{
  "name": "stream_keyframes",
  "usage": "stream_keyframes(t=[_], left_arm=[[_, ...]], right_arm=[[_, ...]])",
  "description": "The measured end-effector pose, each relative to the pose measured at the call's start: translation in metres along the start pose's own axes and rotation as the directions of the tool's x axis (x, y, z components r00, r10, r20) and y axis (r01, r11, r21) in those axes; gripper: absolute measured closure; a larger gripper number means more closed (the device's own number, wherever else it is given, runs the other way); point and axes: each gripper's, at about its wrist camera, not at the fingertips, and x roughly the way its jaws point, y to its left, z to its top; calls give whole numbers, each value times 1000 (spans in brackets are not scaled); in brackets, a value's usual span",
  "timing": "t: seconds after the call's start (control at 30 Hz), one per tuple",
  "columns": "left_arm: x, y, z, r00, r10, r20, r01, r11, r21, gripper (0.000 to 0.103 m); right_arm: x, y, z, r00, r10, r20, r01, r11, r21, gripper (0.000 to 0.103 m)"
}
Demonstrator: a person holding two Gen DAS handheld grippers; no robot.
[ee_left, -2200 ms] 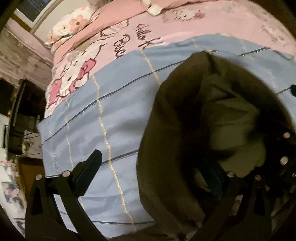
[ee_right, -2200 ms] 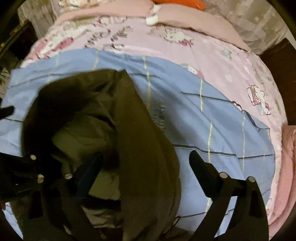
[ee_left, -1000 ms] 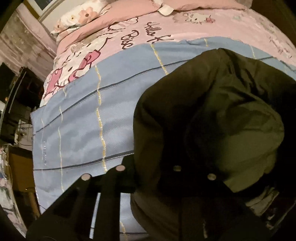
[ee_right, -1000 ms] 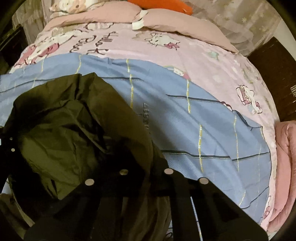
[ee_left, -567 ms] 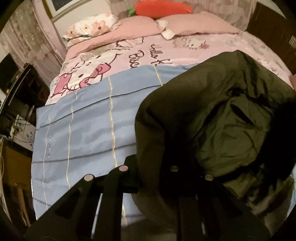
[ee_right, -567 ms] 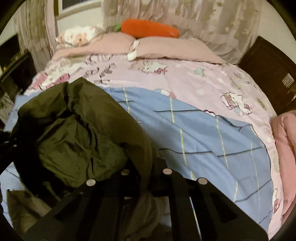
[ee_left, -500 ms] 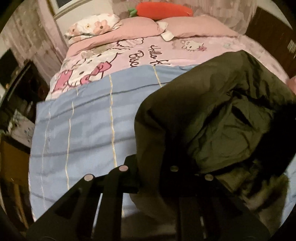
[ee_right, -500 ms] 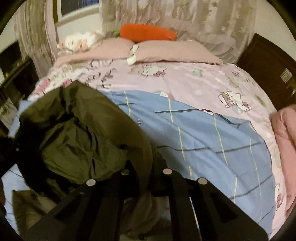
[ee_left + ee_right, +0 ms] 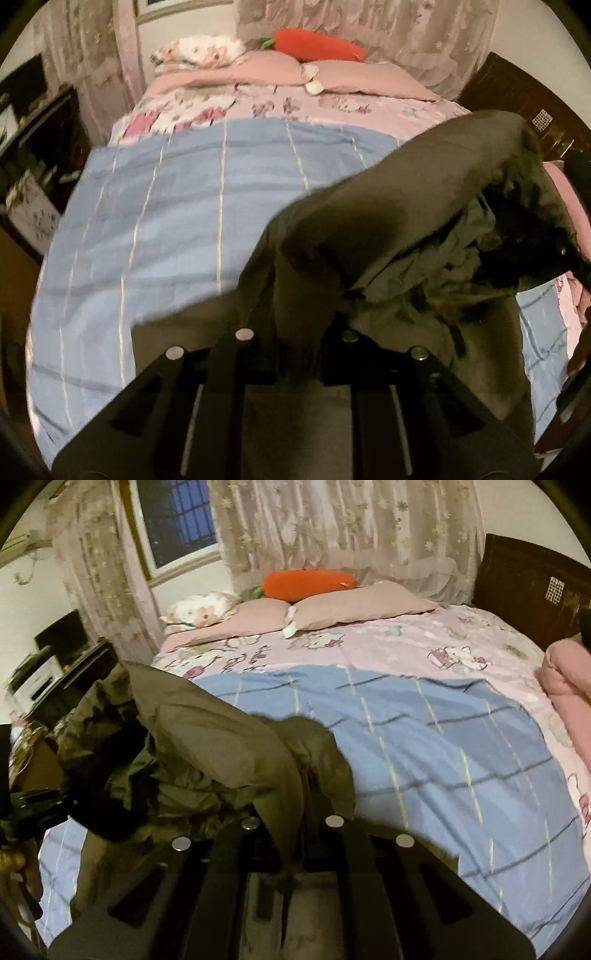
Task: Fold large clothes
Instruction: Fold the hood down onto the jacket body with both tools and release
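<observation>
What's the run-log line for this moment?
left gripper: gripping olive jacket, jaws opening | right gripper: shut on jacket | jacket over blue sheet

The dark olive jacket (image 9: 388,221) hung bunched and lifted above the blue striped sheet (image 9: 177,221) on the bed, held up at two points along one edge. Between those points its fabric sagged in crumpled folds, showing a lighter olive lining (image 9: 177,775) and a black patch of shadowed cloth (image 9: 524,254) inside. A smooth outer panel arched over the top, and the lower part trailed down toward the sheet.
</observation>
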Motion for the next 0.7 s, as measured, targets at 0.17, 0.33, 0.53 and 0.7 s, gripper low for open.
stream_keyframes(t=[0.17, 0.33, 0.53, 0.7], left_arm=[[4, 7, -68, 999, -39, -37, 36, 997, -75, 80], [-13, 10, -141, 999, -32, -4, 32, 989, -146, 7], [-74, 29, -186, 988, -70, 137, 98, 972, -215, 4], [-93, 17, -120, 971, -55, 232, 112, 964, -239, 2]], right_arm=[[-18, -7, -62, 1000, -12, -6, 12, 1000, -3, 93], [-24, -13, -123, 994, -61, -85, 57, 997, -49, 59], [-94, -35, -153, 990, 140, -36, -136, 987, 81, 1], [-97, -36, -101, 993, 118, 24, -120, 974, 193, 1]])
